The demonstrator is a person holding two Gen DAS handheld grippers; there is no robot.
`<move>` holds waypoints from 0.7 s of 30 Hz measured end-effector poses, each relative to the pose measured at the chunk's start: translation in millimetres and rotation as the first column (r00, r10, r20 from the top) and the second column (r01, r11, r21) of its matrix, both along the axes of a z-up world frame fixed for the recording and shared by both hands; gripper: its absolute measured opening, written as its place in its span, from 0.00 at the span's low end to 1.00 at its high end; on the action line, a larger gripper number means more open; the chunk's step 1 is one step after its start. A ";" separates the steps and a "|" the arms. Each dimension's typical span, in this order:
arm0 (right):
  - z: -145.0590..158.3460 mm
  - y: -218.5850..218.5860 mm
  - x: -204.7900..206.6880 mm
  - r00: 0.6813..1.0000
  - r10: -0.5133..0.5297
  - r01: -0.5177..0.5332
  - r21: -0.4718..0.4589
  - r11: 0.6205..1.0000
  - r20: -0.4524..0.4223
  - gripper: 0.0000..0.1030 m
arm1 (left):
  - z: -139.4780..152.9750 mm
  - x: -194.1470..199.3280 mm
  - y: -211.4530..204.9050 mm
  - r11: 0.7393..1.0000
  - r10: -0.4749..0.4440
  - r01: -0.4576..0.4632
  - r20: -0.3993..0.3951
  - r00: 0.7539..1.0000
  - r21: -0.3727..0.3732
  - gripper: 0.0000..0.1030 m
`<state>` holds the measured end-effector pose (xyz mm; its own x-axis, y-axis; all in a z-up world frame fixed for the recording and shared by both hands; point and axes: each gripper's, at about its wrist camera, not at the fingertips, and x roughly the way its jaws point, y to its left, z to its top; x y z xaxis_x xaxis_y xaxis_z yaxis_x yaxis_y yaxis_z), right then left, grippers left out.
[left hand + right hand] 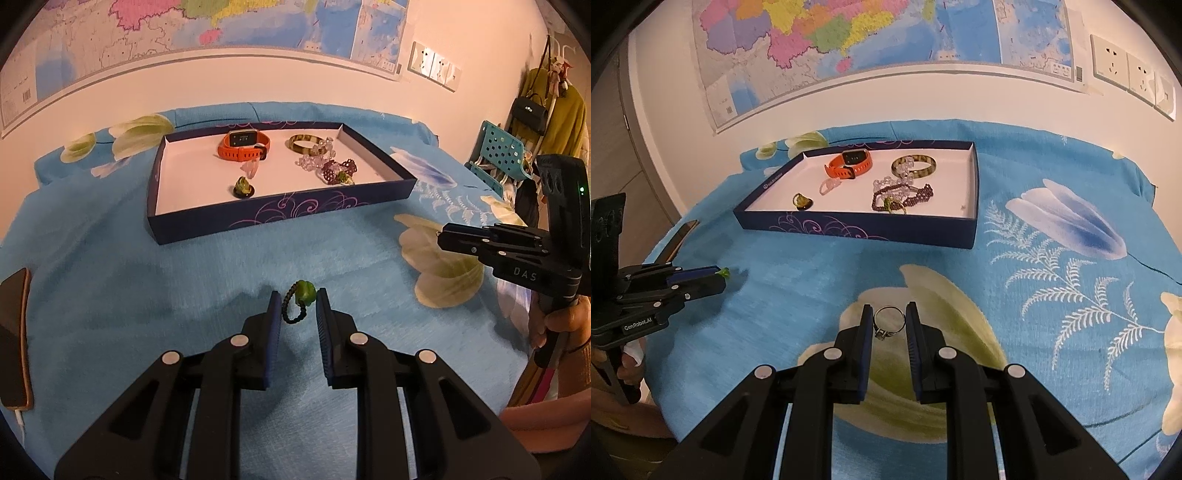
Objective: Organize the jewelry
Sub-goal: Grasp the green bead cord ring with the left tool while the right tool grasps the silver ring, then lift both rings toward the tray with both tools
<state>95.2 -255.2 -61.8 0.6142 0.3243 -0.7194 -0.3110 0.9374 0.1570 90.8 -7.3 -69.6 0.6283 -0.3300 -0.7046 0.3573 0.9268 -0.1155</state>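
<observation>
A blue cloth [798, 302] printed with pale green and blue flowers covers the table and fills the lower and middle part of both views. On the white wall behind it hangs a coloured map [849, 40], spread across the top of each frame. White wall sockets [1126, 66] sit at the upper right, just beside the map's right edge. A phone [14, 339] lies flat on the cloth at the left edge of the left wrist view. At the right edge of that view stand a turquoise perforated rack [496, 155] and, above it, a black handbag [528, 112] hanging against a mustard-yellow garment [565, 110].
</observation>
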 end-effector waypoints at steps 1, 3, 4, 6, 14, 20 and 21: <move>0.6 0.2 0.1 1.000 0.001 -0.001 0.002 1.000 0.001 0.16 | 1.0 -0.4 0.2 1.000 -0.002 0.002 0.003 1.000 -0.002 0.19; 2.5 0.4 0.0 1.000 0.002 -0.002 0.004 1.000 0.007 0.16 | 3.6 -1.0 0.5 1.000 -0.002 0.002 0.011 1.000 -0.003 0.19; 3.3 0.5 -0.2 1.000 0.003 -0.003 0.006 1.000 0.009 0.16 | 4.4 -0.7 0.6 1.000 -0.002 0.002 0.013 1.000 -0.004 0.19; 5.1 0.3 -0.5 1.000 0.003 -0.003 0.010 1.000 0.014 0.16 | 7.0 -0.7 1.0 1.000 -0.002 0.002 0.018 1.000 -0.008 0.19; 12.0 1.1 -1.2 0.999 0.008 -0.009 0.022 1.000 0.036 0.16 | 16.2 -1.0 -0.1 1.000 -0.008 0.009 0.044 0.999 -0.017 0.19; 15.1 2.0 -1.3 0.999 0.011 -0.012 0.027 1.000 0.048 0.16 | 19.5 -1.1 0.9 1.000 -0.011 0.013 0.057 0.998 -0.022 0.19; 15.6 2.2 -1.1 0.999 0.013 -0.014 0.029 0.999 0.048 0.16 | 19.8 -0.9 1.0 1.000 -0.011 0.013 0.057 0.998 -0.023 0.19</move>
<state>94.1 -253.0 -46.2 0.6435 0.3533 -0.6790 -0.3313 0.9283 0.1690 89.9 -6.3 -49.9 0.6631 -0.3537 -0.6597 0.3749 0.9197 -0.1162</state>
